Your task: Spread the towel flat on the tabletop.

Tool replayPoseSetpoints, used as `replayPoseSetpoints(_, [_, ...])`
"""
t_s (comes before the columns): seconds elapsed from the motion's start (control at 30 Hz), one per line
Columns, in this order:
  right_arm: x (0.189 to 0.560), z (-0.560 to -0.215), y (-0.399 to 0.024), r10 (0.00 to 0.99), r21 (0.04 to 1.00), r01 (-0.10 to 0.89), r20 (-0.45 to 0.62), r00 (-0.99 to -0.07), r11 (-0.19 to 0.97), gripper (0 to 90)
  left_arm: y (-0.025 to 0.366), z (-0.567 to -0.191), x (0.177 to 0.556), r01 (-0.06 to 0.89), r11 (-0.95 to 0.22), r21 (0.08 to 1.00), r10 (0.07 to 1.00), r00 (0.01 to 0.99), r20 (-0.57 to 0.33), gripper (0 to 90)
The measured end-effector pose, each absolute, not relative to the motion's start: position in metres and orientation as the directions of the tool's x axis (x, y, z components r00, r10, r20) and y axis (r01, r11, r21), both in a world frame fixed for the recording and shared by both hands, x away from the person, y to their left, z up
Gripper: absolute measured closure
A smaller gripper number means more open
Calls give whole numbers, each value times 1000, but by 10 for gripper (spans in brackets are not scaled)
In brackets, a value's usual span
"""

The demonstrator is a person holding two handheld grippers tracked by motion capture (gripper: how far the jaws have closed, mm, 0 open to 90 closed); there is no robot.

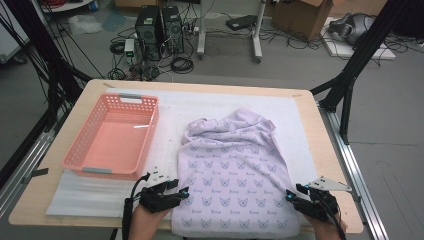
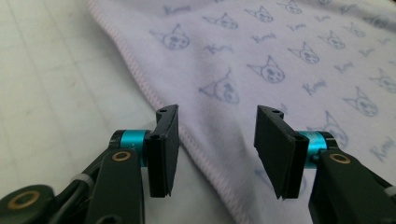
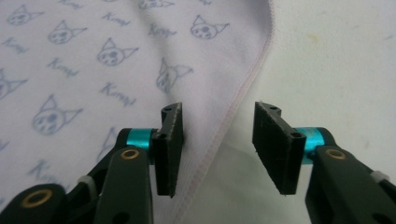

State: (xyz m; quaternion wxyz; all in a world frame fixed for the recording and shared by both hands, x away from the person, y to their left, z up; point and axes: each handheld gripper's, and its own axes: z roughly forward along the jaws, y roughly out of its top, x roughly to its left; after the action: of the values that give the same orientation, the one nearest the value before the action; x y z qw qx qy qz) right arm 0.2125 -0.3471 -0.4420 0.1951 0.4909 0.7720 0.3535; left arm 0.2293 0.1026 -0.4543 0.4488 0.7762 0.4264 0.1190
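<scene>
A lilac cloth [image 1: 235,170] printed with small cat faces lies rumpled on the white mat, its near end flat at the table's front edge. My left gripper [image 1: 186,192] sits at the cloth's near left edge, jaws apart. In the left gripper view the cloth [image 2: 280,56] has its stitched hem running under the gap of that gripper [image 2: 217,140], with neither pad pressing on it. My right gripper [image 1: 290,196] is at the near right edge. Its jaws [image 3: 217,140] stand open over the hem of the cloth [image 3: 93,56], gripping nothing.
A pink plastic basket [image 1: 112,135] stands empty on the left half of the table. A white mat [image 1: 175,110] covers most of the wooden tabletop. Black frame legs rise at both sides, with computers, cables and boxes on the floor beyond.
</scene>
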Motion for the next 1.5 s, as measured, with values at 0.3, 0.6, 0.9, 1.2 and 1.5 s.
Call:
replayPoseSetpoints(0.3, [222,-444,-341,892,744,618,66,-448,255,472,118,-451,201,559,-273,783,763,622,-178,864])
replayPoseSetpoints(0.6, [224,-446,-327,839,732,596,61,-540,330,774,138,-452,187,552,-238,799,755,623,-205,817])
replayPoseSetpoints(0.9, [192,-441,-345,824,704,594,22,-566,389,869,134,-449,209,542,-143,828,793,563,-232,481])
replayPoseSetpoints(1.2, [174,-434,-359,839,738,579,31,-543,347,725,117,-455,229,574,-175,800,794,563,-230,452])
replayPoseSetpoints(1.5, [200,-438,-351,866,745,599,58,-496,293,682,120,-452,208,544,-279,791,780,609,-144,872])
